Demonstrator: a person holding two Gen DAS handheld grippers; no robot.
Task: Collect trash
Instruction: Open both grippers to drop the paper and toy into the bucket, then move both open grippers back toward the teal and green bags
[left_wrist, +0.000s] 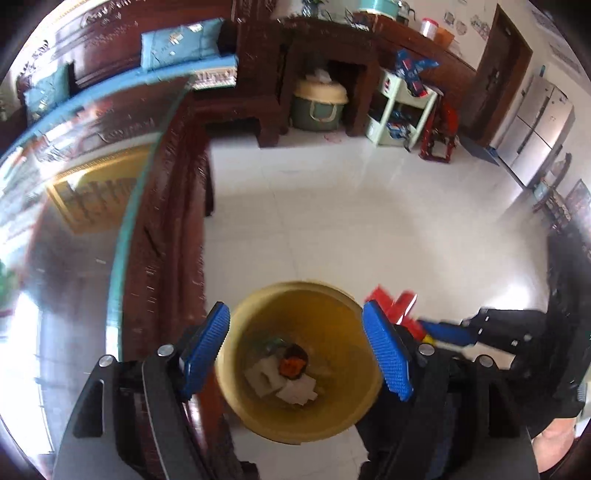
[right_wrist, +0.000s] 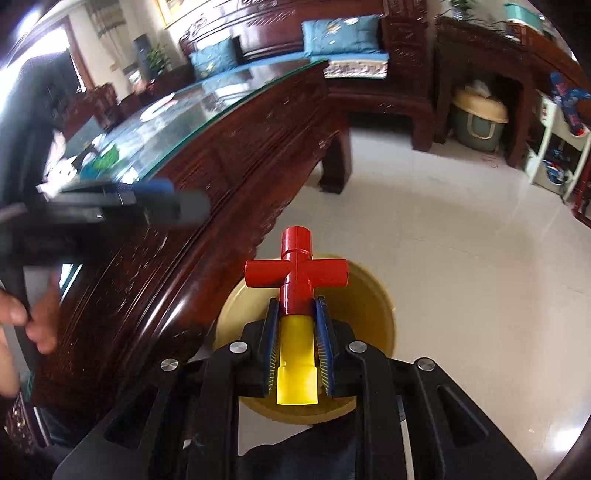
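Observation:
A yellow waste bin (left_wrist: 347, 417) stands on the white tile floor beside the dark wooden table; it holds crumpled paper (left_wrist: 291, 387) and an orange-and-black piece (left_wrist: 293, 363). My left gripper (left_wrist: 295, 332) is open and empty, its blue pads straddling the bin from above. My right gripper (right_wrist: 297, 308) is shut on a toy pipe piece (right_wrist: 297, 269), a red cross fitting on a yellow tube, held over the bin (right_wrist: 373, 291). The red piece (left_wrist: 391, 301) and right gripper also show at the bin's right rim in the left wrist view.
The glass-topped wooden table (right_wrist: 207, 122) runs along the left with small items on it. A sofa with blue cushions (right_wrist: 340, 33), a green-and-cream basket (left_wrist: 319, 101), a white shelf cart (left_wrist: 402, 107) and a fridge (left_wrist: 539, 122) stand beyond. Tile floor (right_wrist: 461, 240) lies to the right.

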